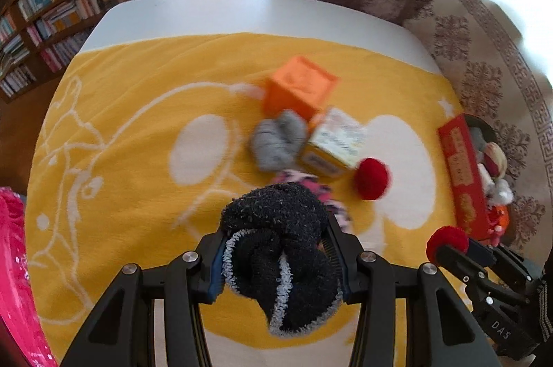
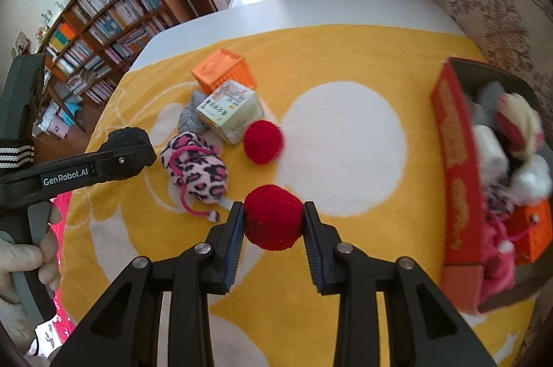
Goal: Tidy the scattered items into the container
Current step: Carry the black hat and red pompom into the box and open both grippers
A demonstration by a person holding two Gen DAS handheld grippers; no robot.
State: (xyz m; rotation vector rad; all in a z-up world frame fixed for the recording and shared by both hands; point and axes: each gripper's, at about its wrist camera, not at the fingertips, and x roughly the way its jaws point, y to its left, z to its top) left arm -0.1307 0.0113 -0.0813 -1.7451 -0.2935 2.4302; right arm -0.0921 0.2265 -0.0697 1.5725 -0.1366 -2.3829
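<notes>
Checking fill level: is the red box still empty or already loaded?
Loaded. The red box already holds a heap of soft items; a striped yarn ball sits on top, and its far wall is hidden behind the pile.

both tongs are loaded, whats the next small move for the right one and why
Probably carry the red ball rightward, over the red box, and release it there. The right tongs are shut on that ball above the yellow cloth, and the box, already holding other items, sits just to their right. The left tongs hold a black sock farther from it, so they can follow.
</notes>
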